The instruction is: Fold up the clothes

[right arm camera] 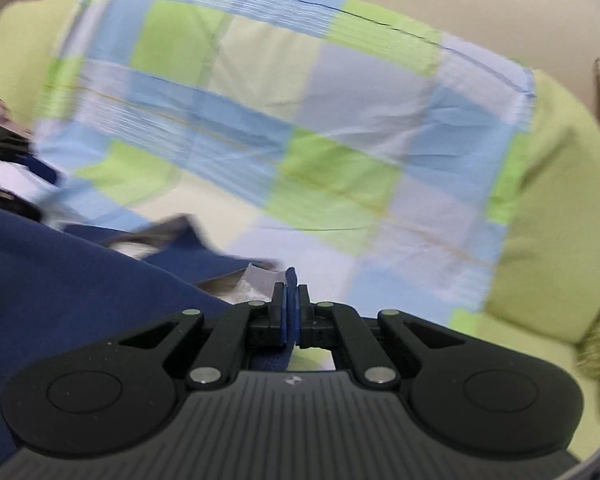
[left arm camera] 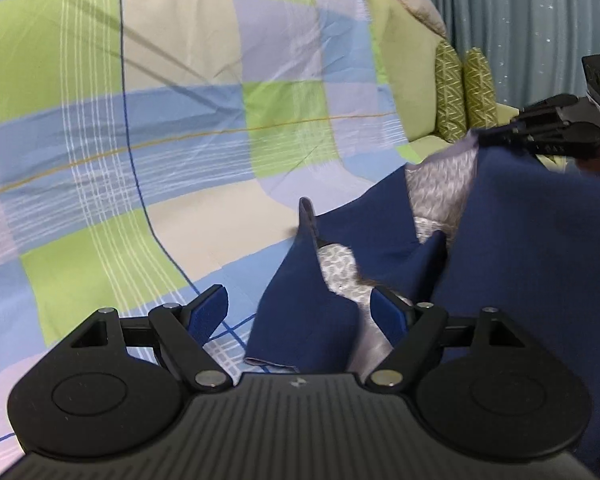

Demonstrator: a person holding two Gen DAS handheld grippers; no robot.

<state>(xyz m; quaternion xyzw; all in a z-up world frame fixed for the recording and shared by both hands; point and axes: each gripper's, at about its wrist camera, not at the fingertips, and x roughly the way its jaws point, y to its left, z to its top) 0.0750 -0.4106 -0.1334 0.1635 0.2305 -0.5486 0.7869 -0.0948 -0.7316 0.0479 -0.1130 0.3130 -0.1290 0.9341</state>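
So the navy garment [left arm camera: 532,248] is spread over a bed covered in a checked sheet [left arm camera: 160,120], all green, blue, cream and lilac squares with thin white and orange lines running through. The cloth looks smooth and matte on the outside, and where it flops open you can see a grey-white patterned lining [left arm camera: 436,184], kind of a leafy or lacy print.

In the left wrist view the garment fills the lower right, from about 3 o'clock round to 6 o'clock. One pointed flap [left arm camera: 304,288] stands up like a little tent, its tip aimed at 12 o'clock, long axis running roughly 6 to 12. The main body stretches up towards 2 o'clock, where it's lifted off the bed.

The left gripper [left arm camera: 300,304] has its fingers spread wide, blue pads either side of that pointed flap, not pressing on it as far as I can see. The right gripper [left arm camera: 496,136] comes in from 3 o'clock in that same view, clamped tight on the raised edge of the garment, so the cloth hangs from it like a ridge.

The right wrist view is pretty blurry, but its blue pads [right arm camera: 286,312] are squeezed together on a thin fold of navy fabric, with the rest of the garment off at 8 to 9 o'clock. Two green zigzag-patterned cushions [left arm camera: 464,92] stand upright by a pale blue curtain [left arm camera: 540,20] at 1 to 2 o'clock.
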